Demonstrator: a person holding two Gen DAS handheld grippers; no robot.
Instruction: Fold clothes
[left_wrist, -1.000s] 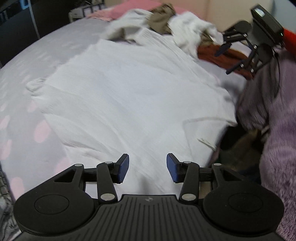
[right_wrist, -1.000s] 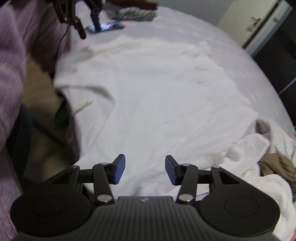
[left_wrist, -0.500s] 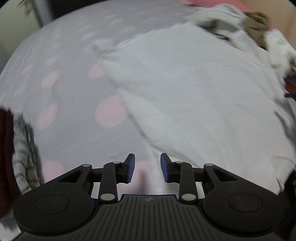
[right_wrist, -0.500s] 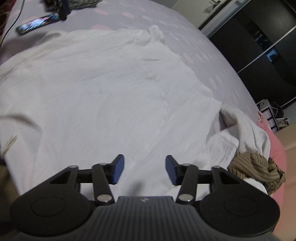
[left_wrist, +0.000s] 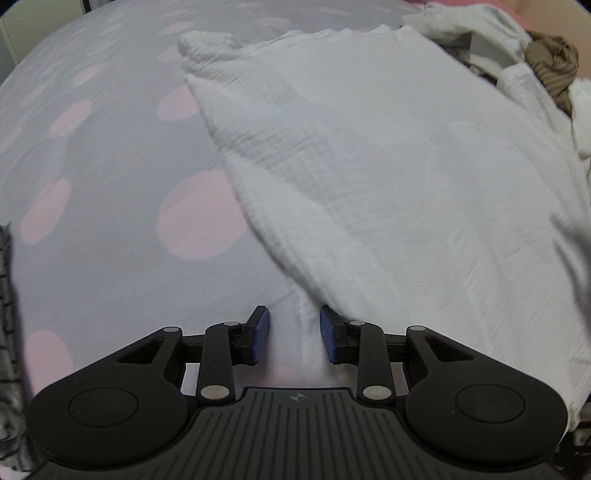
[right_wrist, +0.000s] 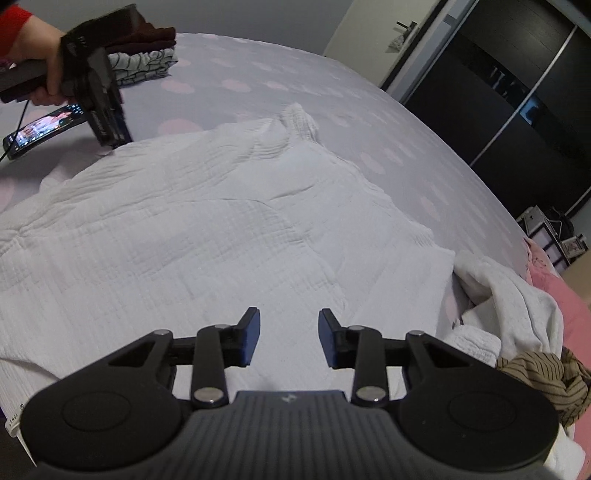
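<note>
A white crinkled garment (left_wrist: 369, 166) lies spread flat on the grey bedspread with pink dots (left_wrist: 110, 184). My left gripper (left_wrist: 294, 332) points steeply down at the garment's near left edge. A narrow ridge of white cloth lies between its blue pads, which stand apart and do not press it. In the right wrist view the same gripper (right_wrist: 114, 142), held by a hand (right_wrist: 40, 48), touches the far left edge of the garment (right_wrist: 203, 229). My right gripper (right_wrist: 289, 336) hovers over the garment's near right part. Its jaws are closing, with nothing pinched between them.
A heap of unfolded white clothes (right_wrist: 509, 306) with a brown striped piece (right_wrist: 543, 380) lies to the right. Folded clothes (right_wrist: 147, 59) and a lit phone (right_wrist: 40, 129) sit at the far left. Dark wardrobe doors (right_wrist: 498, 92) stand beyond the bed.
My left gripper swung from over the garment's middle to its left edge, sank and narrowed. My right gripper moved right, toward the clothes heap, and its jaws narrowed too.
</note>
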